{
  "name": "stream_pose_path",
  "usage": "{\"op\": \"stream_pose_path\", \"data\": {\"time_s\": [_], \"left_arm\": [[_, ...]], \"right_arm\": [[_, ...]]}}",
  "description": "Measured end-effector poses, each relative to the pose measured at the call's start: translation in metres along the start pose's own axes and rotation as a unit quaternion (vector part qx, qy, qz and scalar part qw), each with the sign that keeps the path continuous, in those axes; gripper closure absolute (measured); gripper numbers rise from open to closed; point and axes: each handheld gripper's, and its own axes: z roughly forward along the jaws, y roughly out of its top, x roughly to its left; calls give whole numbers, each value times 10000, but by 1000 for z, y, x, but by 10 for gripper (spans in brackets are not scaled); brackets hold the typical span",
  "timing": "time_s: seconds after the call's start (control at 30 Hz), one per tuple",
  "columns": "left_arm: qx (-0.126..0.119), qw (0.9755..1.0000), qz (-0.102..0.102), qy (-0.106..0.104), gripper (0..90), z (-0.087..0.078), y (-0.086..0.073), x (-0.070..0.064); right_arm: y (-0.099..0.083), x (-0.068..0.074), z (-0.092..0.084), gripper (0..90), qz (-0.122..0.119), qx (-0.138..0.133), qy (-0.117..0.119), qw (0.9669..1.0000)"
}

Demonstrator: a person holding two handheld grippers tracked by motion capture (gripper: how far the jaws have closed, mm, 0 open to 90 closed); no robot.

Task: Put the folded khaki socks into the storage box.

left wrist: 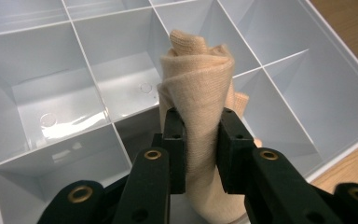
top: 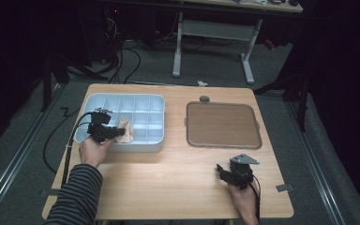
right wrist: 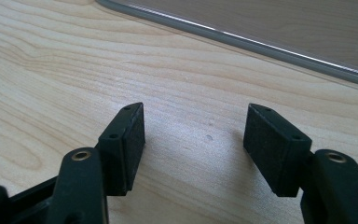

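Left gripper view: the left tool point(left wrist: 200, 149) pinches a rolled cloth point(left wrist: 200, 93) upright between its jaws over the grey tray point(left wrist: 326, 93). The roll may snag a divider or unfurl. The right tool point(right wrist: 196, 140) rests wide open, holding nothing, on the table point(right wrist: 51, 70).

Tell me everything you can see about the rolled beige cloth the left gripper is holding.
The rolled beige knit cloth is soft ribbed fabric wound into a loose tube with a folded tip on top. It stands roughly upright, pinched around its middle between the black jaws of the left gripper. It sits over the pale blue plastic divided organizer tray, near the tray's front edge, its lower end reaching down into a compartment.
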Motion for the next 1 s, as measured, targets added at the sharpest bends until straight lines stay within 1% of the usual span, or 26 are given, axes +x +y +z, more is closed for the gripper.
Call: {"op": "stream_pose_path", "data": {"time_s": [0.2,0.33,0.57,0.67,1.0], "left_arm": [[116,9999,55,59,759,4,-3,1],[164,9998,3,99,758,6,-5,3],[216,9997,20,94,762,7,-5,4],[283,9996,15,63,765,8,-5,5],[435,9990,45,58,774,11,-5,6]], "right_arm": [[0,0,0,387,-9,-2,0,10000],[0,0,0,387,-1,0,0,10000],[0,0,0,386,-1,0,2,10000],[0,0,0,386,-4,0,1,10000],[0,0,0,385,-9,-2,0,10000]]}}
